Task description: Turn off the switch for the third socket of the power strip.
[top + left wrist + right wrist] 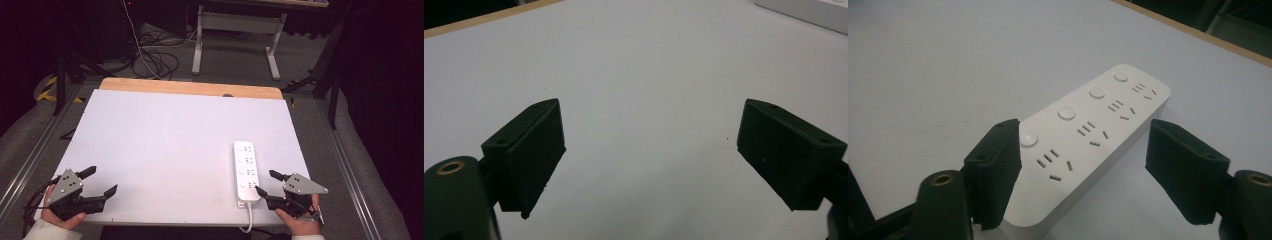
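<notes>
A white power strip (247, 171) with several sockets and round buttons lies on the white table top (175, 145) at the front right, its cord running off the front edge. My right gripper (266, 183) is open just right of its near end; in the right gripper view the power strip (1088, 135) lies between and beyond the jaws, with the gripper (1083, 165) holding nothing. My left gripper (102, 181) rests open at the front left corner. In the left gripper view that gripper (649, 150) spreads wide over bare table, and a corner of the power strip (809, 12) shows at top right.
A wooden strip (190, 88) borders the table's far edge. Beyond it stand a white desk frame (235, 40) and loose cables (155, 60) on the floor. Metal rails (30, 160) run along both sides of the table.
</notes>
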### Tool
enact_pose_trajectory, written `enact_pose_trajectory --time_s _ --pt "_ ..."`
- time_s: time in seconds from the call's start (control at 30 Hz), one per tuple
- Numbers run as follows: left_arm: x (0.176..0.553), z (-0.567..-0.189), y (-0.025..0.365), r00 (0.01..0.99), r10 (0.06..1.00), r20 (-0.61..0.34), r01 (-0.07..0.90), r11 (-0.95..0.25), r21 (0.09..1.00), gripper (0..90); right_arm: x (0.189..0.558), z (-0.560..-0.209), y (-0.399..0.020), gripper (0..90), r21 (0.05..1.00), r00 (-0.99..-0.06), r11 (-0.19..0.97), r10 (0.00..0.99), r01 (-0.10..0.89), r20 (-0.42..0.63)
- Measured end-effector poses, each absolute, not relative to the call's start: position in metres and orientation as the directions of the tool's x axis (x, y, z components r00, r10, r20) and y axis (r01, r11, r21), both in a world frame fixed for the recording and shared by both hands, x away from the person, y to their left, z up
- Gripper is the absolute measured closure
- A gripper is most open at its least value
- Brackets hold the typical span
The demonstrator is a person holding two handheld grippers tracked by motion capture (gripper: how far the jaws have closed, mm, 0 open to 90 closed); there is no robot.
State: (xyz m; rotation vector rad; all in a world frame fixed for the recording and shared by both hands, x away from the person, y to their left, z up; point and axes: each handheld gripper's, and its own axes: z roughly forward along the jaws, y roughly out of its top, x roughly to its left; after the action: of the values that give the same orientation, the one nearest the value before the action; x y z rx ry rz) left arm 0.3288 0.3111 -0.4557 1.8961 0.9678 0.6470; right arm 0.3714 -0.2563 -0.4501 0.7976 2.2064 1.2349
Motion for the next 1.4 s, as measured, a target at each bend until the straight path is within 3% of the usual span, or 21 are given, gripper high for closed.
enact_pose_trajectory --time_s 0.4,1.4 --pt "0.329 -0.456 0.311 0.553 0.831 0.06 0.368 -0.308 0.877 12.2 0.377 -0.434 -0.255 41.9 0.875 -0.718 0.406 0.688 0.262 -0.104" --pt "0.329 -0.456 0.311 0.556 0.829 0.061 0.365 -0.309 0.878 12.2 0.433 -0.4 -0.215 48.7 0.854 -0.768 0.447 0.634 0.268 -0.091"
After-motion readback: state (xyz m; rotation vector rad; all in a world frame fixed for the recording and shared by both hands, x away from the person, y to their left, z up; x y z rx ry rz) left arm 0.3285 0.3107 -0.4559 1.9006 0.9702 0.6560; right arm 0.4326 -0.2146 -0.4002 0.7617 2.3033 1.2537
